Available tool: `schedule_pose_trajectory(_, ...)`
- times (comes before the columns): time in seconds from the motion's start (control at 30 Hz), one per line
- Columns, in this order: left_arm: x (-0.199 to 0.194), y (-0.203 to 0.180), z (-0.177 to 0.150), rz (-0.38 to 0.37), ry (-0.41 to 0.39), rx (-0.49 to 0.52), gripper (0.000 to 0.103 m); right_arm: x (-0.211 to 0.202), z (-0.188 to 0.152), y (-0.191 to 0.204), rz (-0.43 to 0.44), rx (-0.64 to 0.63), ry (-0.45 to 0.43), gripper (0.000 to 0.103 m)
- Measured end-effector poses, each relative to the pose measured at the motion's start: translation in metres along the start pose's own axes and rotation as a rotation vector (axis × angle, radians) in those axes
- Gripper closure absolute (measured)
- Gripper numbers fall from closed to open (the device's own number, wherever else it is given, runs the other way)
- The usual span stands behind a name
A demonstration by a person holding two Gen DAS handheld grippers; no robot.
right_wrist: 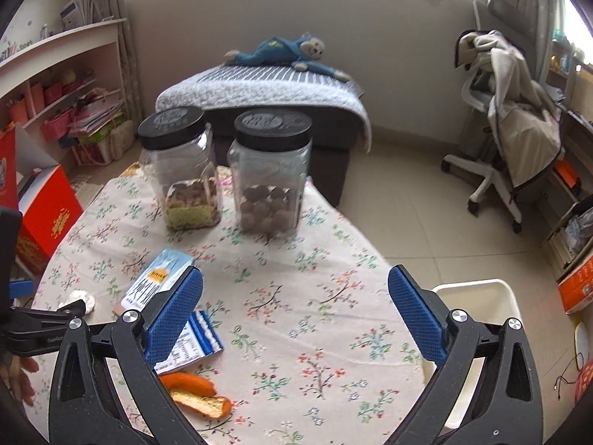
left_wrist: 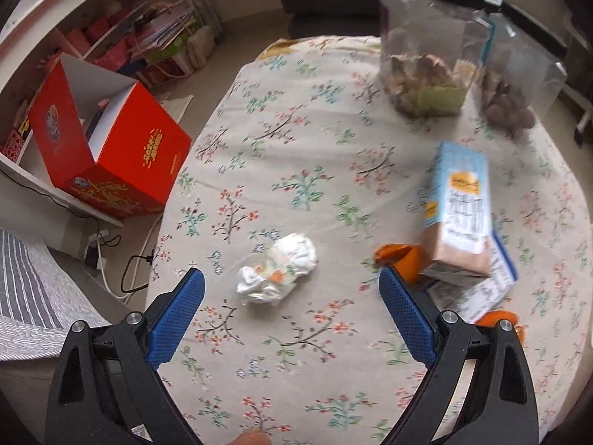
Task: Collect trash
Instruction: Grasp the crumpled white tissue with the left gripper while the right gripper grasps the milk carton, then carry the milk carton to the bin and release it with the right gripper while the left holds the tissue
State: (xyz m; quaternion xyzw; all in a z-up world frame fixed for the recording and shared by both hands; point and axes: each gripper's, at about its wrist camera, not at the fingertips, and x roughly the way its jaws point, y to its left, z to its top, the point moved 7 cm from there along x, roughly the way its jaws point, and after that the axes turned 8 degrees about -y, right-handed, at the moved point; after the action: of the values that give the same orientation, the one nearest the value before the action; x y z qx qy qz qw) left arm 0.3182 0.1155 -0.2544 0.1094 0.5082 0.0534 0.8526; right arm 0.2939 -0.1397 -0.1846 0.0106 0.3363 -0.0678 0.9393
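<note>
A crumpled white wrapper (left_wrist: 277, 269) lies on the floral tablecloth (left_wrist: 296, 170), just ahead of my open, empty left gripper (left_wrist: 292, 286) and between its fingers' line. It also shows small at the left of the right wrist view (right_wrist: 82, 298). Orange peel (right_wrist: 198, 393) lies near the table's front, partly behind my right gripper's left finger; in the left wrist view the peel (left_wrist: 398, 254) sits by the right finger. My right gripper (right_wrist: 295, 285) is open and empty above the table. A white bin (right_wrist: 478, 302) stands on the floor right of the table.
Two black-lidded clear jars (right_wrist: 178, 170) (right_wrist: 272, 170) stand at the table's far side. A light blue carton (left_wrist: 459, 211) and a flat packet (right_wrist: 196, 337) lie near the peel. A red box (left_wrist: 111, 152) sits left of the table; an office chair (right_wrist: 507, 126) stands far right.
</note>
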Motion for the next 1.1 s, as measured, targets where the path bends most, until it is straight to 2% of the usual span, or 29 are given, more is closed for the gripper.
schedule_pose_trajectory(0.13, 0.029, 0.017, -0.010, -0.058, 0.068, -0.005, 0.011, 0.032, -0.022, 0.031, 0.184, 0.080, 0.183, 0.007)
schedule_pose_trajectory(0.2, 0.036, 0.019, -0.013, -0.059, 0.078, 0.011, 0.011, 0.047, -0.029, 0.045, 0.231, 0.124, 0.243, 0.007)
schedule_pose_trajectory(0.27, 0.043, 0.018, -0.018, -0.078, 0.085, 0.025, 0.014, 0.060, -0.036, 0.058, 0.237, 0.134, 0.284, 0.007)
schedule_pose_trajectory(0.33, 0.047, 0.016, -0.022, -0.100, 0.091, 0.046, 0.024, 0.069, -0.040, 0.070, 0.229, 0.124, 0.298, 0.007)
schedule_pose_trajectory(0.37, 0.048, 0.013, -0.024, -0.110, 0.094, 0.062, 0.033, 0.073, -0.041, 0.076, 0.228, 0.117, 0.307, 0.007)
schedule_pose_trajectory(0.4, 0.051, 0.011, -0.025, -0.115, 0.096, 0.080, 0.047, 0.077, -0.042, 0.081, 0.228, 0.109, 0.317, 0.007)
schedule_pose_trajectory(0.47, 0.054, 0.010, -0.028, -0.107, 0.104, 0.110, 0.064, 0.082, -0.042, 0.088, 0.218, 0.087, 0.326, 0.007)
schedule_pose_trajectory(0.53, 0.054, 0.011, -0.029, -0.128, 0.107, 0.097, 0.066, 0.088, -0.041, 0.094, 0.205, 0.062, 0.339, 0.007)
schedule_pose_trajectory(0.67, 0.044, 0.021, -0.019, -0.117, 0.078, 0.068, 0.067, 0.107, -0.042, 0.103, 0.171, 0.091, 0.408, 0.007)
schedule_pose_trajectory(0.9, 0.015, 0.034, -0.003, -0.123, 0.028, -0.014, 0.067, 0.127, -0.047, 0.128, 0.177, 0.096, 0.480, 0.008)
schedule_pose_trajectory(0.93, 0.012, 0.035, -0.002, -0.125, 0.026, -0.023, 0.067, 0.129, -0.047, 0.130, 0.184, 0.089, 0.484, 0.020)
schedule_pose_trajectory(0.97, 0.009, 0.036, -0.002, -0.129, 0.024, -0.030, 0.067, 0.129, -0.049, 0.132, 0.193, 0.084, 0.497, 0.041)
schedule_pose_trajectory(1.0, 0.006, 0.037, -0.002, -0.133, 0.019, -0.034, 0.067, 0.128, -0.049, 0.133, 0.203, 0.099, 0.495, 0.046)
schedule_pose_trajectory(1.1, -0.004, 0.042, -0.002, -0.130, -0.001, -0.050, 0.067, 0.113, -0.038, 0.130, 0.228, 0.115, 0.423, 0.047)
